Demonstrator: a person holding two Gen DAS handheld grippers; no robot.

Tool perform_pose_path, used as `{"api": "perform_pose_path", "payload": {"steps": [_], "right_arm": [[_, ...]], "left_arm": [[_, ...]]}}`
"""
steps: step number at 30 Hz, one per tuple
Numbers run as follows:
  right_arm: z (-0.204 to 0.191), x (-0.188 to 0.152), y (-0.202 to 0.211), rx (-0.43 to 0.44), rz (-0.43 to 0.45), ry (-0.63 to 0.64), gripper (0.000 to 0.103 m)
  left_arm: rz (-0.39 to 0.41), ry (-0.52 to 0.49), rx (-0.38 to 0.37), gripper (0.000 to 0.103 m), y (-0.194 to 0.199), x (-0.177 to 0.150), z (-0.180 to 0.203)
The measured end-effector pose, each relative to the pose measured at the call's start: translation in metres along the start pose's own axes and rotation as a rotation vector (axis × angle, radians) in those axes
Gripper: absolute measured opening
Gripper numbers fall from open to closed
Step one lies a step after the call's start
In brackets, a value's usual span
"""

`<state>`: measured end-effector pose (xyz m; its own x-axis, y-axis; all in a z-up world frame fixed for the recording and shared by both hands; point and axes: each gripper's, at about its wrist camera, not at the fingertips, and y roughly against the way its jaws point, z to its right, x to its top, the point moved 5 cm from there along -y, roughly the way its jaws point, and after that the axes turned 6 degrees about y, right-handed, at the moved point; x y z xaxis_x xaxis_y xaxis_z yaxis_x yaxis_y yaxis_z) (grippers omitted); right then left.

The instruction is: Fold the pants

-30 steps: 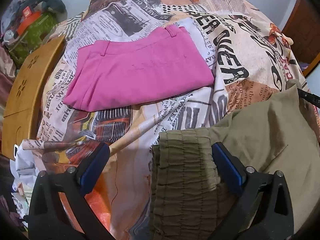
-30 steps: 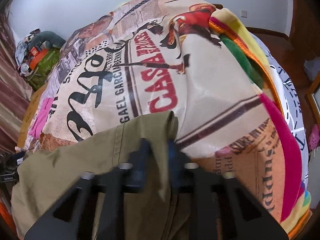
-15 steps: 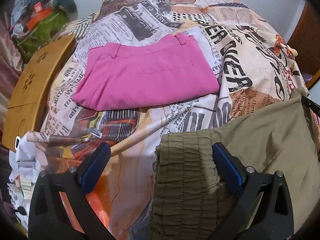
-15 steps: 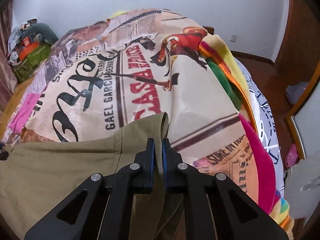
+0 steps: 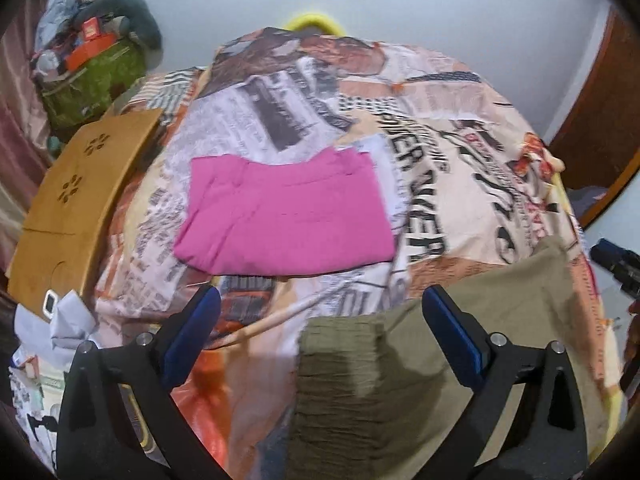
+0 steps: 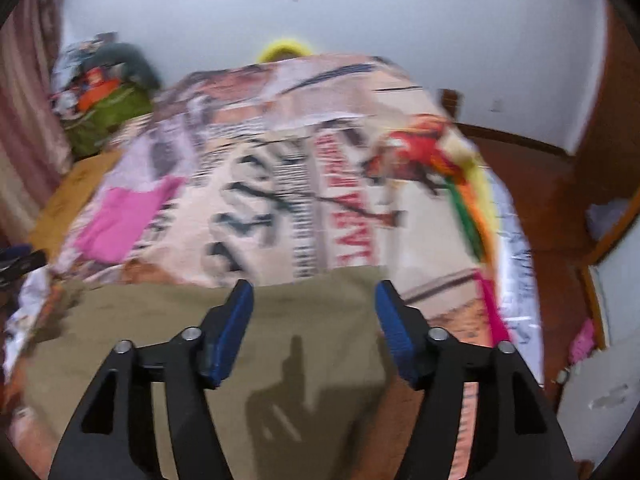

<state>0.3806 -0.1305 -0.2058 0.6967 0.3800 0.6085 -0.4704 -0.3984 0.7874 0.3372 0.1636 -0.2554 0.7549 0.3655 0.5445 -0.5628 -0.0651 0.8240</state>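
Observation:
Olive pants (image 5: pixel 460 320) lie on the printed bedspread (image 5: pixel 460 184), their gathered elastic waistband (image 5: pixel 340 376) nearest the left wrist camera. My left gripper (image 5: pixel 318 304) hangs open above that waistband, pads clear of the cloth. In the right wrist view the olive pants (image 6: pixel 280 344) lie flat, the view blurred. My right gripper (image 6: pixel 314 294) is above their far edge with its jaws opening and nothing pressed between the pads. A folded pink pair of pants (image 5: pixel 288 220) rests further back on the bed, and shows as the pink pants (image 6: pixel 120 224) at the left.
A wooden board (image 5: pixel 80 200) runs along the bed's left side. Bags and clothes are piled (image 5: pixel 96 68) in the back left corner. A striped blanket edge (image 6: pixel 480 216) marks the bed's right side, with red-brown floor (image 6: pixel 540 208) and wooden furniture beyond.
My right gripper has let go of the olive pants' edge and its jaws have spread. Both grippers have risen, so more of the bed and wall shows. The left gripper stays open.

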Motion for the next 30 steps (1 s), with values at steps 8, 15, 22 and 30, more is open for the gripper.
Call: {"api": "perform_pose_path", "payload": {"steps": [8,15,22,30], "right_arm": [[-0.074,-0.004,-0.054,0.231,-0.18,0.025,0.081],[-0.114,-0.05,-0.09,0.267,-0.378,0.186,0.083],[-0.111,-0.061,-0.075,0.262,-0.371,0.163,0.084],[-0.106,-0.08,-0.045,0.239,-0.353,0.126,0.083]], "left_arm": [[-0.138,-0.147,-0.029,0.102,-0.035,-0.024,0.044],[-0.263,-0.238,0.016,0.102,-0.069,-0.06,0.049],[-0.201,-0.313,0.073,0.102,-0.051,-0.069,0.054],[-0.207,-0.27,0.053,0.102,-0.03,-0.082,0.041]]}}
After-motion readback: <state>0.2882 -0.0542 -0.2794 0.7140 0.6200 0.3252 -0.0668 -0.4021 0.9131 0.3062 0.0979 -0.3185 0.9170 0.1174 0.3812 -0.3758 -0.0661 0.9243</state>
